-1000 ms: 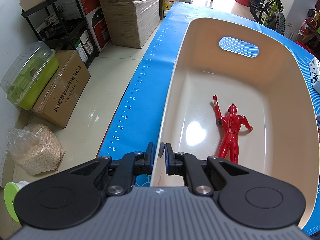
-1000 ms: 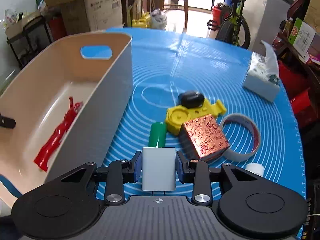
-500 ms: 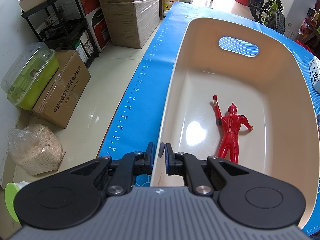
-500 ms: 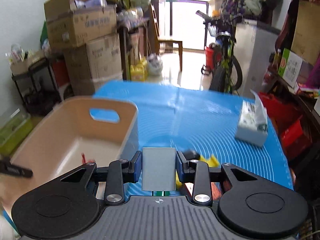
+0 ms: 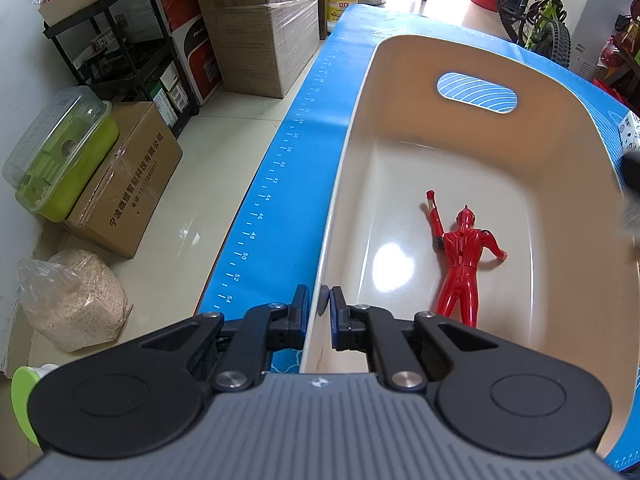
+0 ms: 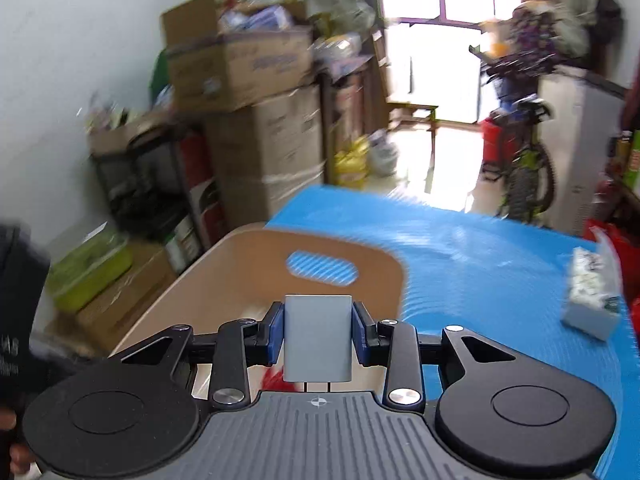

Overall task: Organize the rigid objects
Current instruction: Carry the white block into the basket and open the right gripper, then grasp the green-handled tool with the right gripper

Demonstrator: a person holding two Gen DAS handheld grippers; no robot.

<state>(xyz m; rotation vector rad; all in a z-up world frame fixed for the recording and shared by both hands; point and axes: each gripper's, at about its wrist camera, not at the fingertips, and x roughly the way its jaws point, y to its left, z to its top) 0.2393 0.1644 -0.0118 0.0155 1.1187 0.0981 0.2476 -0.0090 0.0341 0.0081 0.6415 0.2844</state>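
A beige plastic bin [image 5: 568, 132] stands on the blue mat [image 5: 304, 148]. A red toy figure [image 5: 460, 260] lies on its floor. My left gripper [image 5: 319, 312] is shut on the bin's near left rim. My right gripper [image 6: 318, 334] is shut on a white rectangular charger block [image 6: 318, 340] and holds it above the bin [image 6: 240, 264]. A bit of the red figure [image 6: 276, 380] shows below the block. The right gripper appears as a dark blur at the right edge of the left wrist view [image 5: 630, 196].
A tissue box [image 6: 592, 304] lies on the mat at the right. Left of the table, on the floor, stand cardboard boxes [image 5: 124, 184], a green lidded container [image 5: 60, 156], a bag of grain [image 5: 72, 300] and a black shelf [image 5: 120, 32]. A bicycle [image 5: 548, 12] stands behind.
My right gripper has lifted the charger block off the mat and swung left over the bin. The other loose objects have dropped out of its view. My left gripper has stayed on the rim.
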